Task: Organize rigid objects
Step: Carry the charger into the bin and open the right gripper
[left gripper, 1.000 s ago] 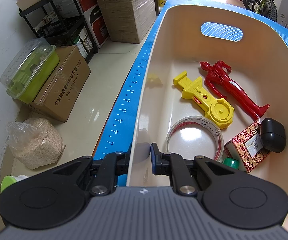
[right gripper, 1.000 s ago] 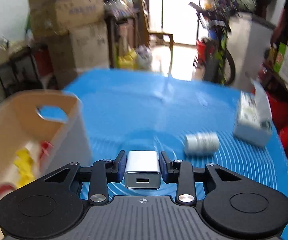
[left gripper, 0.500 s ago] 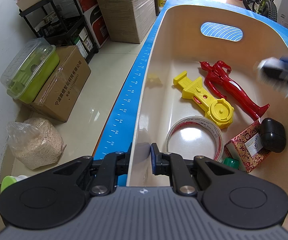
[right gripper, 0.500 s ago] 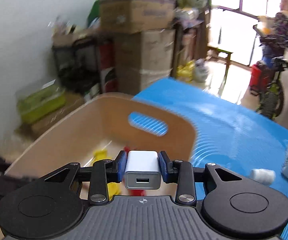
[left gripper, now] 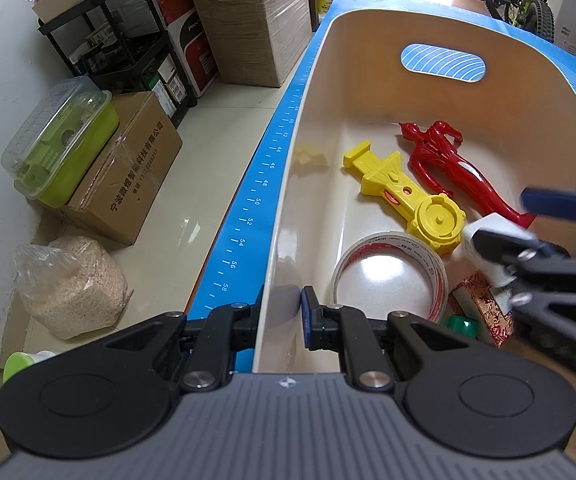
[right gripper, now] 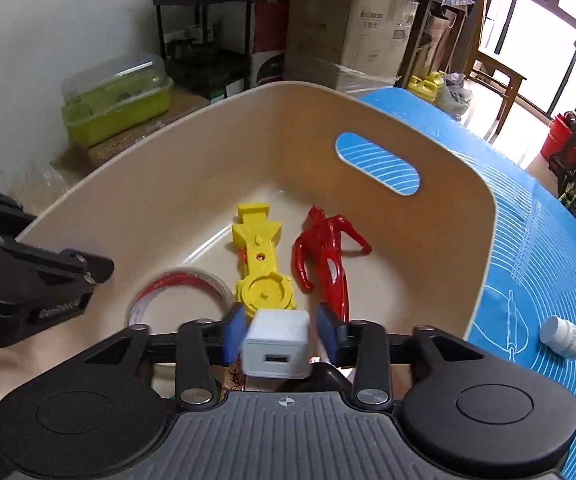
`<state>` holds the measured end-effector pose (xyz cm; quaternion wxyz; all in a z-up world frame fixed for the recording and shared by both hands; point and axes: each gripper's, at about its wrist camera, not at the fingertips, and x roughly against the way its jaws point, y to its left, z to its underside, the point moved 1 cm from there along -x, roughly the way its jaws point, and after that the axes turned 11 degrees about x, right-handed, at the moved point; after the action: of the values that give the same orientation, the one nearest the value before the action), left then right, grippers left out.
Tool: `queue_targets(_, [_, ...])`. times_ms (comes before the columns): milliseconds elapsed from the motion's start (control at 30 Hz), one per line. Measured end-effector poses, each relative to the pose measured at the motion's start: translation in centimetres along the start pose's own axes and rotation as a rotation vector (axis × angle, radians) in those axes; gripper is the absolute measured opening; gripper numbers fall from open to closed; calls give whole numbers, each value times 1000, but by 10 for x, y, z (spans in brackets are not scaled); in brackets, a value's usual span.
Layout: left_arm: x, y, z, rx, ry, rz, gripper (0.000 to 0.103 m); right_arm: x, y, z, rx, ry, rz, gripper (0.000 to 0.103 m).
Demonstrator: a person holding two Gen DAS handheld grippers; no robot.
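With the left gripper (left gripper: 281, 312) pinching the near wall of the beige bin (right gripper: 484, 216), the right gripper (right gripper: 279, 330) has just been spreading its jaws, letting the white charger (right gripper: 277, 342) drop clear above the yellow toy (right gripper: 261, 268); next, I judge, fetch the white bottle (right gripper: 564, 336).

Tape roll (left gripper: 388, 276) lies in bin (left gripper: 368, 80) beside launcher toy (left gripper: 408, 196).

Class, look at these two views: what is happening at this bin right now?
A person is sorting loose items into a beige bin. The left tongs are clamped on the bin's rim. The right tongs are over the bin and have just been opening; the white charger sits between their pads, apparently released. A yellow toy, red figure and tape roll lie inside.
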<state>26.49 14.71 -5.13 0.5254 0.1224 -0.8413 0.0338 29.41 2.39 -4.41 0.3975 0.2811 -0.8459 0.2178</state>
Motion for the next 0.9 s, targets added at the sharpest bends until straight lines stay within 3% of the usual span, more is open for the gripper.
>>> queue_targets(233, [0,0,0,-1,0,-1,17,36,-42,-2,-108,-110,34,71])
queue_targets(367, [0,0,0,-2,0,-2,17,51,-78,4,-179,-154,121,78])
queue_targets(500, [0,0,0,-2,1,-3,17,53,-121,22,-271,-173,237,99])
queue_targets(533, [0,0,0,-2,1,-3,17,52,-129,27,-292,-175,251,99])
queue_targets(667, [0,2,0,-6,1,-6,18,34,-164,49,-379,-132,305,101])
queue_targets(900, [0,2,0,-8,1,-7,18,-10,-191,75,-334,18,406,101])
